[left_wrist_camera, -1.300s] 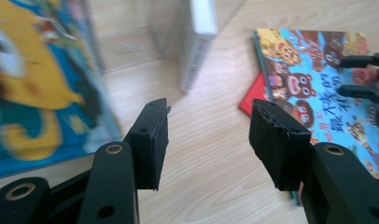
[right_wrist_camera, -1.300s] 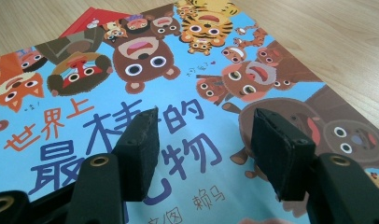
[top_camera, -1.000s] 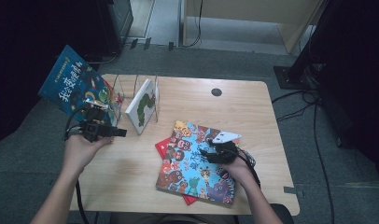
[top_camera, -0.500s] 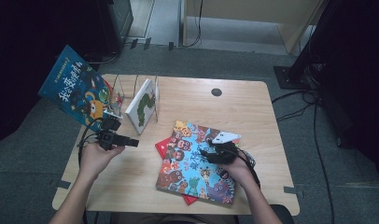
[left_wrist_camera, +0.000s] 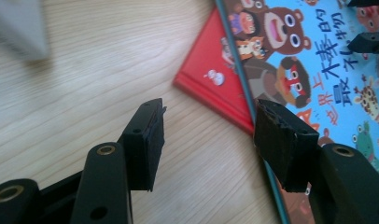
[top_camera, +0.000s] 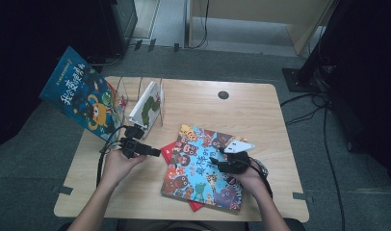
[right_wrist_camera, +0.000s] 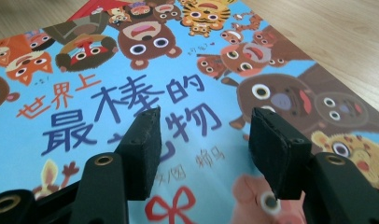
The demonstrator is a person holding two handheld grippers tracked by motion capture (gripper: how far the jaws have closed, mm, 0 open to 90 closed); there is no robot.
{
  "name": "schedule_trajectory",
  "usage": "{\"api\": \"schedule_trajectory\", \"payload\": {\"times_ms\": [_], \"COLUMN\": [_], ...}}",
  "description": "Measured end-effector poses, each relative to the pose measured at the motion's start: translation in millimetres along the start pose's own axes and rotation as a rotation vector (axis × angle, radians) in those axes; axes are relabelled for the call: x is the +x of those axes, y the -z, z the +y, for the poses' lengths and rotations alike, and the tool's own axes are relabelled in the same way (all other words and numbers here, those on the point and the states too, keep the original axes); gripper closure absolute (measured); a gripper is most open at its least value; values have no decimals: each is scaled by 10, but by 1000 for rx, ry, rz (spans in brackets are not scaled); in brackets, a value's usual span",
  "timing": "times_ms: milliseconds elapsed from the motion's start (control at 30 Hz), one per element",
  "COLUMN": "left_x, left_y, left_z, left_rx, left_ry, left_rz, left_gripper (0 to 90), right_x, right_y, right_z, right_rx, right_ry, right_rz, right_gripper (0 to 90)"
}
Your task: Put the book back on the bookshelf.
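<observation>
Lighting's pretty uneven in here: the table is lit softly from above while the room around it goes almost black. The high view is soft and grainy. Up close, the picture book is crisp mid-cover, the black jaws blur at the bottom edge, and the wood shows mild glare.

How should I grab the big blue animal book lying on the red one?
Take the blue book by its left long edge, which overhangs the red book and sits raised off the table. Come in level from the left gripper side; both grippers stand open.
</observation>
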State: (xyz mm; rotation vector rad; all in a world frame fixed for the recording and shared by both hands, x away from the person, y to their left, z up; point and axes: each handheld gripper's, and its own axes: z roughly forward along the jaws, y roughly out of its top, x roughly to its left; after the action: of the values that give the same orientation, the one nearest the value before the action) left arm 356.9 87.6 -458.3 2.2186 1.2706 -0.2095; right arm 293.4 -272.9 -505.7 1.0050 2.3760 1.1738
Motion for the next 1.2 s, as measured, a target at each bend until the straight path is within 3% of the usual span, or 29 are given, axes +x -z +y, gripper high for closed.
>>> {"api": "schedule_trajectory", "payload": {"times_ms": [167,467,867,1200], "left_x": [-78,-134,-192,-233], "left_y": [-106,-212,-361,-430], "left_z": [41,45,88,109], "left_rx": [20,13,37,40], "left_ry": [-32,-35,-60,-84], "left_rz": [6,-44,-69,-75], "left_gripper": [430,419,410,418], "right_x": [-19,-53,-165,-236], "right_y": [90,273,533,712], "right_z": [-66,-219,-423,-544], "right_rx": [0,-13,-24,-9], "right_ry": [-8,-39,-87,-126], "right_rz": [-5,-28,-75,-106], "right_gripper": [465,524,793,882]}}
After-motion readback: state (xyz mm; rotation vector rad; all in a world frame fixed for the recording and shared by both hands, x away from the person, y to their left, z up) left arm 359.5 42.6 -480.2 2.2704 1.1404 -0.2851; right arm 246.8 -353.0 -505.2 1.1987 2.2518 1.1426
